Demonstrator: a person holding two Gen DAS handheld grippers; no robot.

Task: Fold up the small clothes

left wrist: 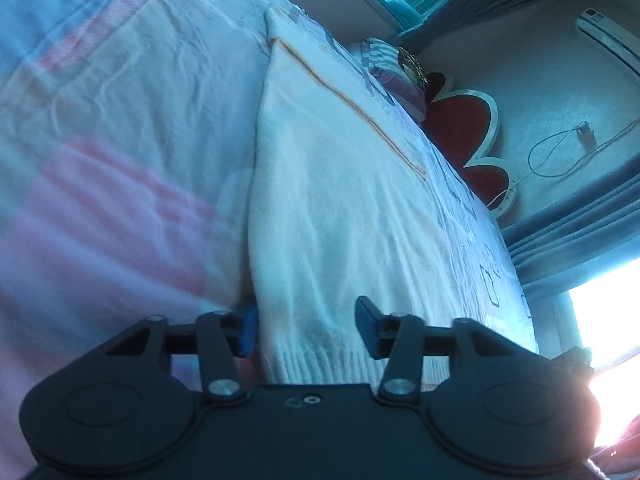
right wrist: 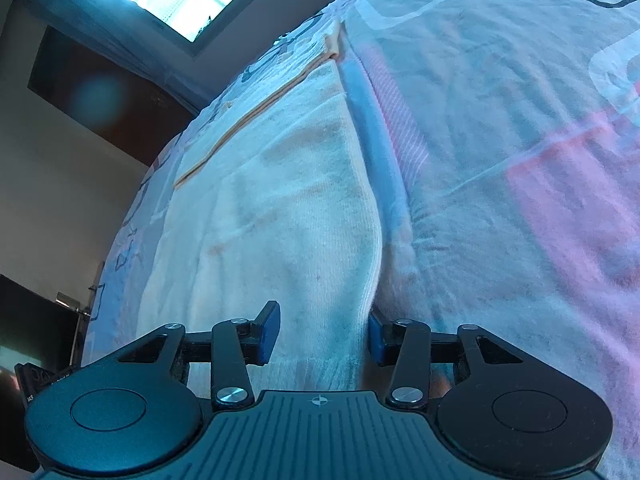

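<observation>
White knit garment (left wrist: 340,208) lies flat on the patterned bedsheet (left wrist: 120,100), ribbed hem toward both cameras. Left gripper (left wrist: 308,328) straddles the hem corner: one blue pad sits at the garment's side edge, the other rests on top of the knit, jaws partly spread with fabric between, no firm pinch visible. Right gripper (right wrist: 322,334) is at the opposite hem corner, jaws likewise partly spread across the fabric edge. Red flower-shaped headboard (left wrist: 464,128) is beyond the garment's far end, striped pillow (left wrist: 384,68) just beside it.
</observation>
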